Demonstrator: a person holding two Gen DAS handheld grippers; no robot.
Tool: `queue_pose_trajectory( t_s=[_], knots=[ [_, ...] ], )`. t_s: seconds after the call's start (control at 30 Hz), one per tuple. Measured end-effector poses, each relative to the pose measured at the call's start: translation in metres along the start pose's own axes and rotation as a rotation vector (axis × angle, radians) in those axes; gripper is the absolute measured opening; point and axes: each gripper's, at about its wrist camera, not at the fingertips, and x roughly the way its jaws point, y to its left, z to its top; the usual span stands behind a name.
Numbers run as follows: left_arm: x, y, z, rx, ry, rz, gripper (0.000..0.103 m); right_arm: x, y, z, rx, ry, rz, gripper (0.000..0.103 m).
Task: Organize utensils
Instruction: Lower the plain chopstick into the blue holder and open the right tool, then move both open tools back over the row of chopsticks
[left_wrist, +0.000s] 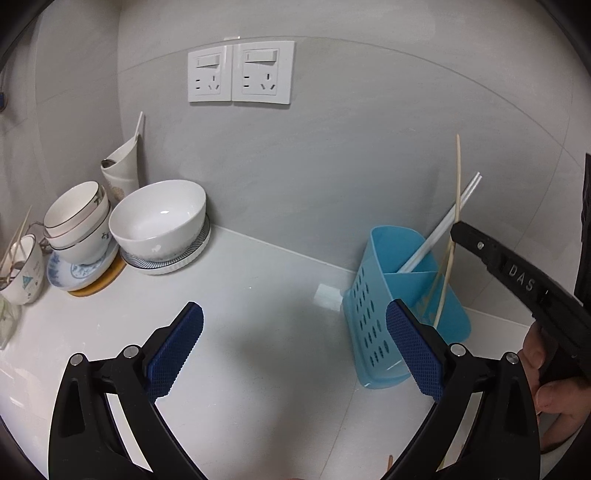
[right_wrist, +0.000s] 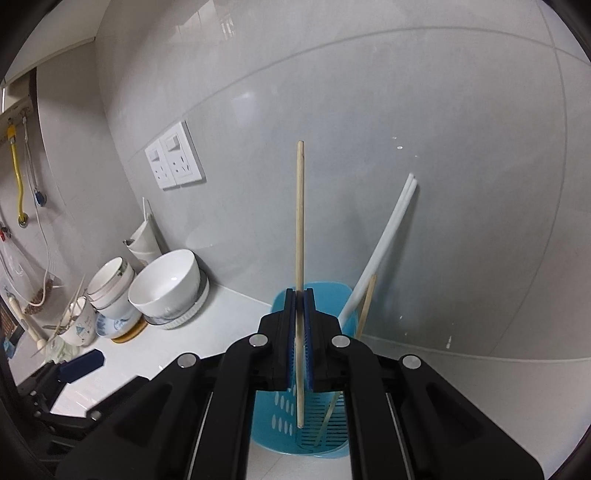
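Left gripper (left_wrist: 294, 321): fingers spread wide, nothing between them, above the white surface (left_wrist: 258, 280).
Right gripper (right_wrist: 300, 295): fingers clamped on a thin wooden chopstick (right_wrist: 300, 221), held upright.
Chopstick position: lower end inside the blue perforated plastic utensil holder (left_wrist: 373, 295), far right by the wall.
Holder contents: two white chopsticks (right_wrist: 388, 229), one wooden chopstick.

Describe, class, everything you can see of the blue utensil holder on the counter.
The holder is light blue, plastic-looking and upright, with rounded corners, slotted walls and an inner divider making compartments. It stands on the white counter near the grey wall. Two white chopsticks lean in one compartment; a wooden chopstick leans in another. The right gripper, shut on a second wooden chopstick, holds it upright with its lower end inside the holder. The left gripper is open beside it, not touching.
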Motion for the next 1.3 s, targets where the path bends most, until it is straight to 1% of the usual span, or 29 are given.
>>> queue_pose_trajectory(
  t_s=[0.2, 0.33, 0.37, 0.4, 0.5, 0.53, 0.6, 0.63, 0.7, 0.77, 0.8, 0.9, 1.0, 1.1, 1.3],
  knots=[
    [0.002, 0.002, -0.002, -0.005, -0.004, 0.015, 0.097, 0.012, 0.000, -0.012, -0.020, 0.037, -0.018, 0.005],
    [0.005, 0.003, -0.001, -0.010, 0.000, 0.011, 0.097, 0.006, 0.000, -0.013, -0.037, 0.042, -0.038, 0.009],
    [0.005, 0.003, -0.001, -0.012, -0.001, 0.010, 0.097, 0.003, 0.000, -0.013, -0.048, 0.040, -0.044, 0.016],
    [0.004, 0.003, -0.001, -0.013, -0.002, 0.006, 0.097, -0.001, 0.001, -0.012, -0.056, 0.038, -0.051, 0.028],
    [0.001, 0.002, -0.001, -0.020, -0.003, -0.023, 0.097, -0.014, 0.001, -0.012, -0.066, 0.026, -0.066, 0.046],
    [0.000, 0.001, 0.000, -0.020, -0.005, -0.031, 0.097, -0.019, -0.001, -0.012, -0.062, 0.024, -0.069, 0.050],
    [-0.003, -0.002, 0.000, -0.014, -0.009, -0.046, 0.097, -0.030, -0.004, -0.012, -0.044, 0.019, -0.087, 0.068],
    [-0.003, -0.003, 0.001, -0.010, -0.011, -0.048, 0.097, -0.036, -0.006, -0.012, -0.034, 0.015, -0.094, 0.071],
    [-0.006, -0.007, 0.001, -0.004, -0.009, -0.059, 0.097, -0.048, -0.012, -0.013, -0.011, 0.014, -0.116, 0.085],
    [-0.009, -0.013, -0.001, 0.008, -0.004, -0.057, 0.097, -0.060, -0.019, -0.014, 0.015, 0.005, -0.142, 0.088],
    [-0.010, -0.015, -0.002, 0.013, 0.000, -0.068, 0.097, -0.068, -0.023, -0.016, 0.030, 0.005, -0.161, 0.092],
    [-0.016, -0.021, -0.005, 0.021, 0.011, -0.088, 0.097, -0.087, -0.035, -0.024, 0.056, 0.010, -0.197, 0.095],
    [-0.022, -0.028, -0.012, 0.045, 0.012, -0.127, 0.097, -0.110, -0.048, -0.037, 0.070, 0.023, -0.243, 0.095],
    [-0.028, -0.035, -0.021, 0.064, 0.038, -0.157, 0.097, -0.133, -0.062, -0.050, 0.102, 0.037, -0.291, 0.095],
    [-0.045, -0.055, -0.045, 0.123, 0.104, -0.190, 0.097, -0.174, -0.082, -0.086, 0.107, 0.128, -0.413, 0.095]
  ],
)
